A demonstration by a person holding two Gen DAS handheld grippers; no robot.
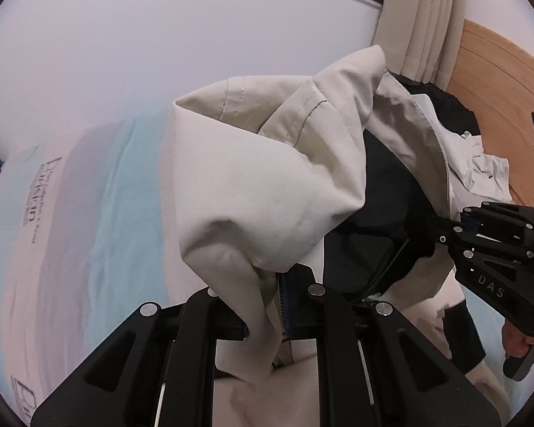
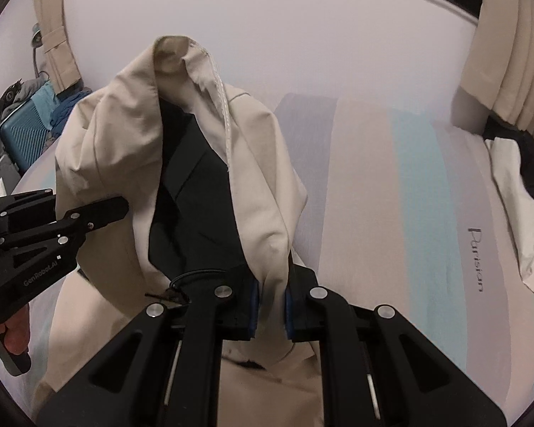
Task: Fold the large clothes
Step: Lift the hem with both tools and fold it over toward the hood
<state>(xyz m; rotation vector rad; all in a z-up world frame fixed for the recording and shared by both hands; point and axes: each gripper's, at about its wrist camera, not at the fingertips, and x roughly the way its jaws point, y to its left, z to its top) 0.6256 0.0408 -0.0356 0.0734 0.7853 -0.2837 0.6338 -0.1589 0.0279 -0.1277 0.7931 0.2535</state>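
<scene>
Lower centre of each view: left gripper and right gripper, each clamped nearly closed on a fold of the beige jacket; the garment, dark-lined, hangs mid-frame above the striped bedsheet; curtains upper right.

A bed with pastel-striped, lettered sheets is filling the middle of both views, and a heap of white and black clothes is lying at its right edge.
</scene>
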